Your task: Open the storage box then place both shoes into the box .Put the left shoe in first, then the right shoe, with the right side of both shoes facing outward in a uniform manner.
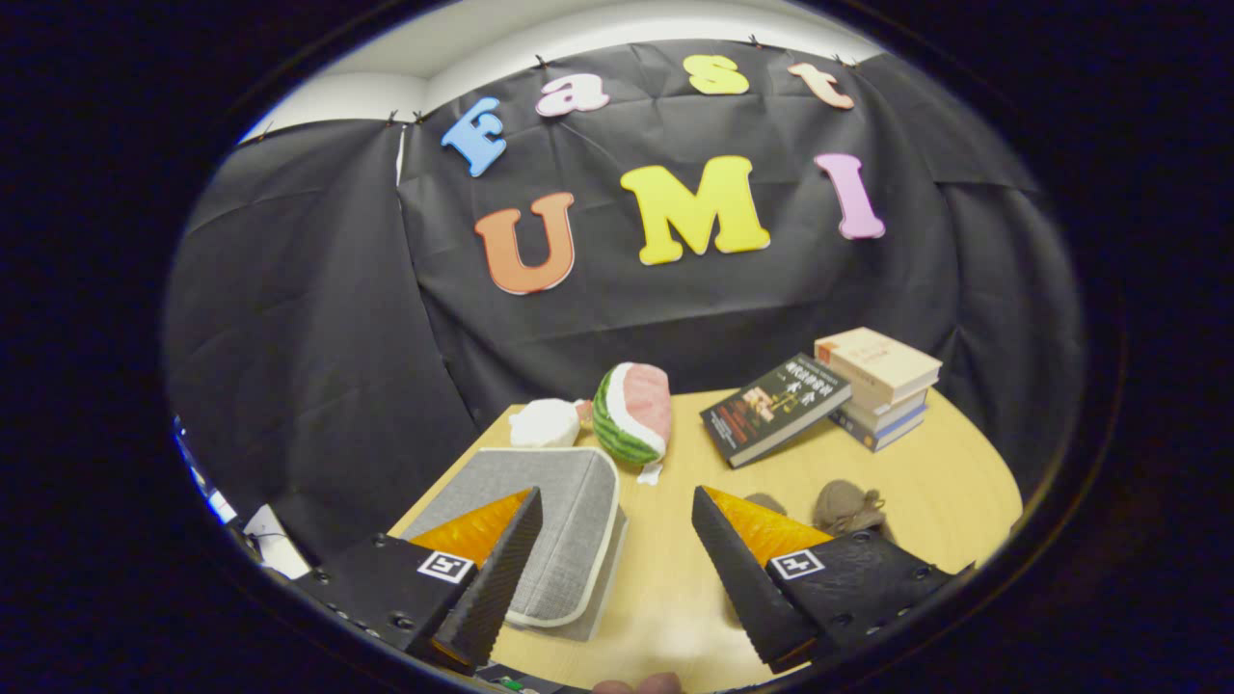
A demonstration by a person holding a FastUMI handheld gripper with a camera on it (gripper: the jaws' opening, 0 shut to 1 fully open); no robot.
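My gripper (617, 501) hangs with its fingers spread wide, nothing between them. The grey fabric storage box with pale piping (564, 540), lid down, lies on the light wooden table (665, 598) beside my left finger. A small brown shoe (846, 507) sits just past my right finger.

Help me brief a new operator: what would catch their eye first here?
Probably the watermelon-slice plush, beyond the open gripper on the wooden table. Next, the grey storage box, lid closed, by one finger. Beyond the other, a dark book leans on a book stack, a brown shoe nearer.
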